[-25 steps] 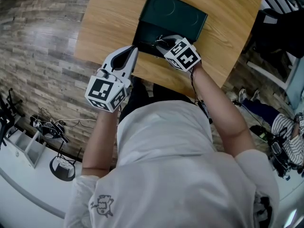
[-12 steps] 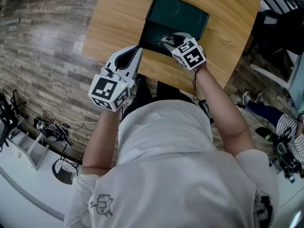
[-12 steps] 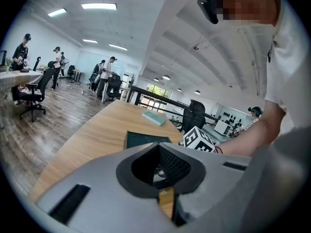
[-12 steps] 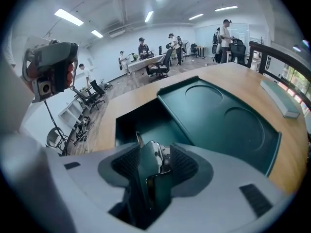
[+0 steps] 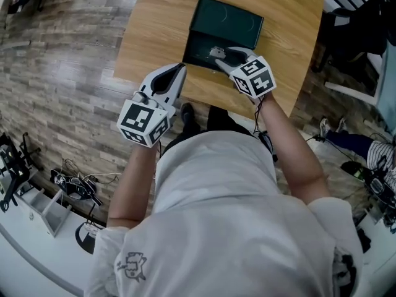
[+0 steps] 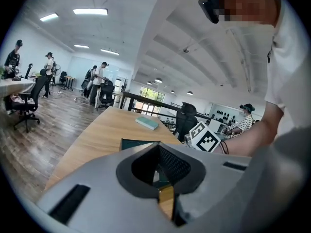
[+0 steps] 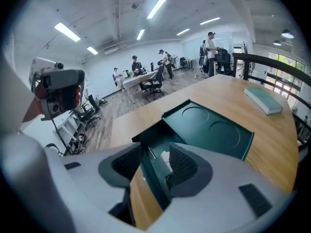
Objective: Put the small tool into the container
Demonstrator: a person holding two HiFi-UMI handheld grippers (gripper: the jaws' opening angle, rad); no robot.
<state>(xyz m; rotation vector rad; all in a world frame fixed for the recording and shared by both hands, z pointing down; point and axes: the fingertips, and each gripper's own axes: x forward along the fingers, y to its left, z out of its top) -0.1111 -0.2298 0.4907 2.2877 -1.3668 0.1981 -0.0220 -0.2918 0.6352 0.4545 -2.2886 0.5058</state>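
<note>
Lower left of head view: left tool (image 5: 178, 70) over near edge of counter (image 5: 154, 30), jaws together, nothing between. Centre: dark green container (image 5: 228, 18) on counter, flat lid with two round recesses on far side, open compartment on near side. Small white item (image 7: 165, 157) lies inside compartment. Right of centre: right tool (image 5: 216, 53) at compartment, jaws wide, closing slightly, near wall between them, pads clear of it. Far right of right gripper view: teal book (image 7: 262, 101) flat on counter.
</note>
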